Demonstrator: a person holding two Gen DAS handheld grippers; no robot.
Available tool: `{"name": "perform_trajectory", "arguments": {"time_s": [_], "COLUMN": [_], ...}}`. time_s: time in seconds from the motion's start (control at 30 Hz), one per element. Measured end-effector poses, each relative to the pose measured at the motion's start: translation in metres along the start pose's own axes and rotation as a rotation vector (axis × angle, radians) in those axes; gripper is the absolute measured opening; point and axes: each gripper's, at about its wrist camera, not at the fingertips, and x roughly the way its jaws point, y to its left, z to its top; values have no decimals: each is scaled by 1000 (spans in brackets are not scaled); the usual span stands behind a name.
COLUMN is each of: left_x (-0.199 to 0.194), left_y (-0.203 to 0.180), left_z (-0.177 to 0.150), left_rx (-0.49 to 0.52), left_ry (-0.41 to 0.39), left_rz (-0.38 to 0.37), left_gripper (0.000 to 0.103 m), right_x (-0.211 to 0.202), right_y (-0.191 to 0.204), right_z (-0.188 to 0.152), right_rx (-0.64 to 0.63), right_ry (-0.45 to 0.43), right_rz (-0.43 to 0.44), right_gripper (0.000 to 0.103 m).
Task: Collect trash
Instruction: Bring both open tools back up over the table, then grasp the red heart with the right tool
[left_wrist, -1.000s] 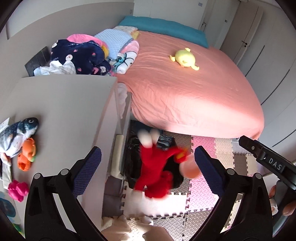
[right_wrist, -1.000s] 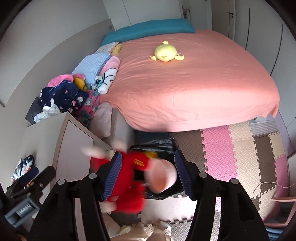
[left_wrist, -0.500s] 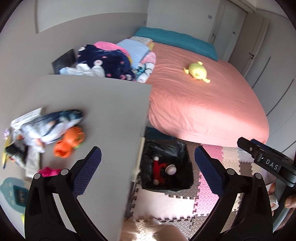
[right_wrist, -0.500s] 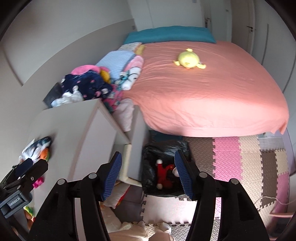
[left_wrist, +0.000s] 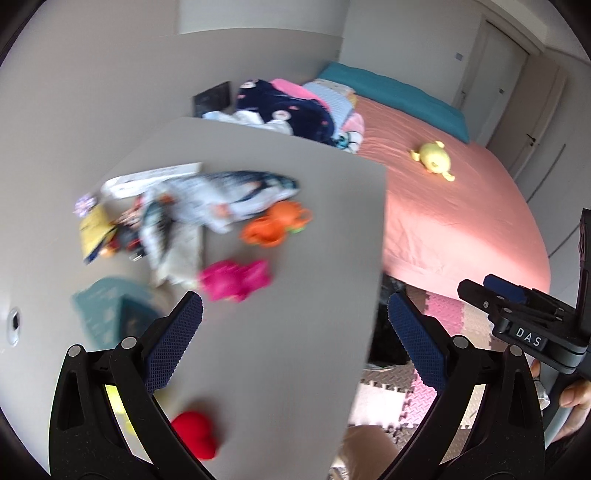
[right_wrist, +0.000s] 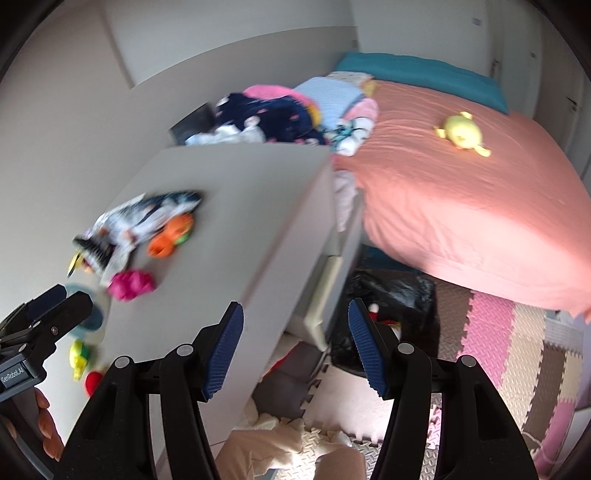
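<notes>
A black trash bag (right_wrist: 399, 299) sits on the floor between the grey desk (left_wrist: 280, 295) and the bed; a red doll (right_wrist: 380, 317) lies inside it. On the desk lie a pink toy (left_wrist: 236, 278), an orange toy (left_wrist: 277, 225), a plush fish (left_wrist: 236, 195), papers and small items (left_wrist: 107, 229), and a red toy (left_wrist: 194, 432) near the front. My left gripper (left_wrist: 291, 339) is open and empty above the desk's right edge. My right gripper (right_wrist: 295, 347) is open and empty above the desk corner and bag.
A bed with a pink sheet (left_wrist: 461, 221) carries a yellow plush (left_wrist: 434, 160) and a heap of clothes (left_wrist: 291, 110) at its head. Foam puzzle mats (right_wrist: 517, 350) cover the floor. The frames are motion-blurred.
The red doll dropped from between the grippers into the black bag. Both grippers have since swung left, over the desk with the toys.
</notes>
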Motion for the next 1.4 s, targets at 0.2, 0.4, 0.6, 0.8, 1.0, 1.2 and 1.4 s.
{"name": "perform_trajectory", "arguments": {"time_s": [0.2,0.4,0.6,0.8,1.0,1.2,1.4], "left_x": [-29,-45,-37,-21,-14,-2,5], "left_y": [47,88,126,152,165,168,171], "left_z": [-32,-58,-77,-86,-91,-92,-94], "left_rx": [-45,-71,-131,-179,-223,-225,-229], "left_ry": [6,29,80,122,131,162,168], "left_rz": [64,168,184,177,157,157,153], "left_gripper": [97,97,97,97,97,97,97], "right_x": [6,15,25,32,41,53,57], "right_y": [55,114,162,197,222,237,235], "right_z": [-25,-49,-68,-82,-100,-106,-105], "right_rx": [-99,-207,-296,-392,-513,-564,-561], "right_ry": [43,99,154,175,132,104,82], "right_rz": [97,183,244,293,296,280,302], "right_gripper": [60,60,60,52,52,50,31]}}
